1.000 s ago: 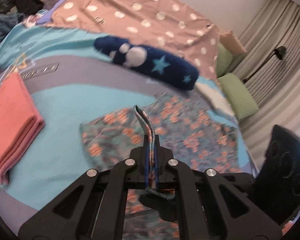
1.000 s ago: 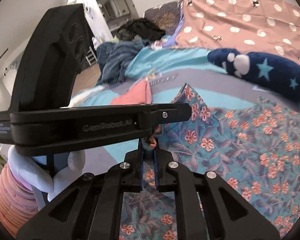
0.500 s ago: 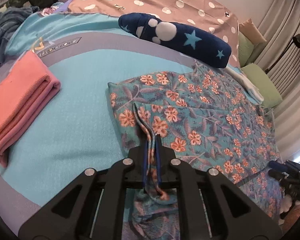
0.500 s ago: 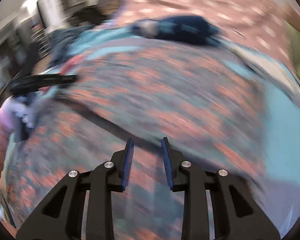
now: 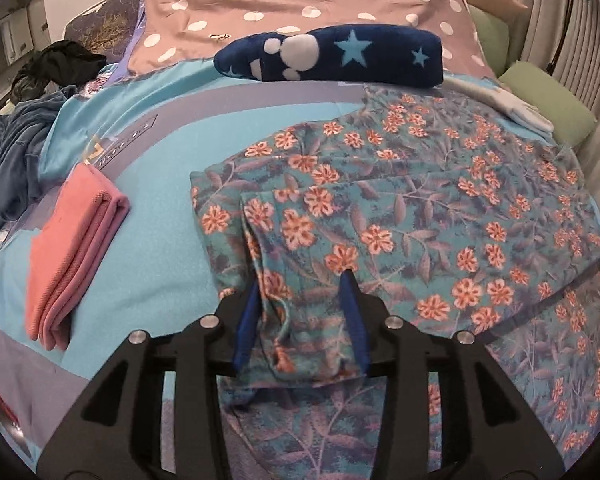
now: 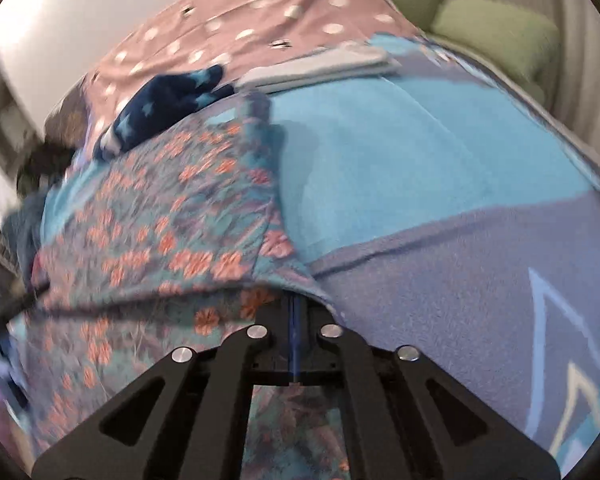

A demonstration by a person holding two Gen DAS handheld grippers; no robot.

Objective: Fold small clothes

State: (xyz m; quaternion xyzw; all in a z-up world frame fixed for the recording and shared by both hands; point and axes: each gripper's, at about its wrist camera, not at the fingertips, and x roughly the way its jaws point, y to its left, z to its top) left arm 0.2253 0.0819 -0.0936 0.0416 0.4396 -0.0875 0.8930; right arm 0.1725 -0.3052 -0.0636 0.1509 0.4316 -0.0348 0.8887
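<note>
A teal floral garment (image 5: 400, 208) with orange flowers lies spread on the bed, one layer folded over another. My left gripper (image 5: 302, 280) is open, its blue pads on either side of the garment's near left corner, which lies loose between them. In the right wrist view the same garment (image 6: 160, 220) fills the left half. My right gripper (image 6: 296, 308) is shut on the garment's near right corner. The view is blurred.
A folded pink cloth (image 5: 72, 248) lies at the left. A rolled navy star blanket (image 5: 332, 56) lies behind the garment. A folded white cloth (image 6: 320, 64), green cushions (image 5: 548, 104), a dark clothes pile (image 5: 20, 128) and the teal-and-grey bedcover (image 6: 420, 168) surround it.
My left gripper lowered the corner onto the garment and opened, letting it go. My right gripper swung to the garment's right edge and shut on its corner.
</note>
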